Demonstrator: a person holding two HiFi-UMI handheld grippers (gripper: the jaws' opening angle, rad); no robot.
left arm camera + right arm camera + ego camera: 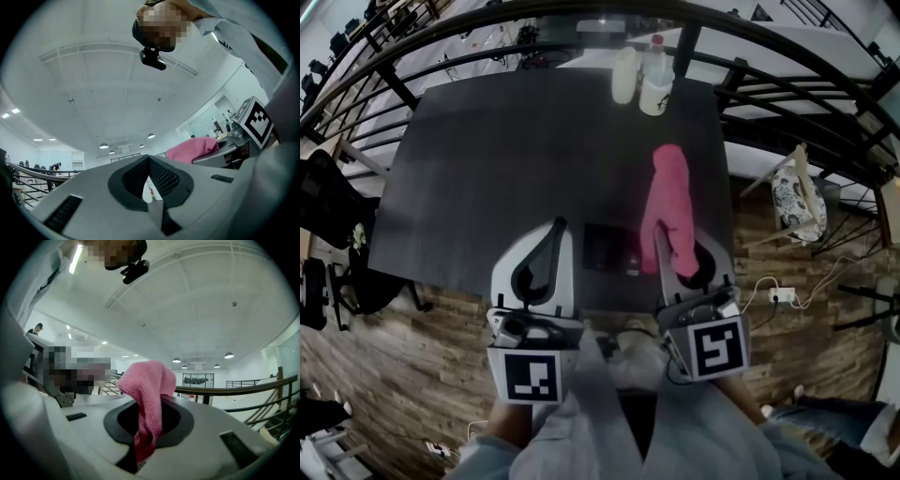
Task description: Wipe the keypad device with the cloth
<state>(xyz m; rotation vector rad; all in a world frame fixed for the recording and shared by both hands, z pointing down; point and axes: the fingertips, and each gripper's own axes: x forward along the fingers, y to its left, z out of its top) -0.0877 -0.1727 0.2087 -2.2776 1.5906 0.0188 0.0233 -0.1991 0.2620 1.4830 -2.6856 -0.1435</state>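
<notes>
Currently the right gripper (677, 251) is clamped on the pink terry cloth (667, 192); the left gripper (555, 232) is closed, empty. The flat black keypad device (609, 247) lies between them, nearer the right gripper, just to its left.

The left gripper (555, 231) and the right gripper (677, 246) are held side by side close in front of the body. Their marker cubes sit nearest the person, their jaws reach toward the far side, and arms in pale sleeves (703, 441) come in behind them from the near edge. Both are tipped nose-up. The left gripper's (149, 158) jaws are pressed together with nothing between them, while the right gripper's (151, 405) jaws are clamped on a pink cloth (147, 380) that bunches above the tips.
</notes>
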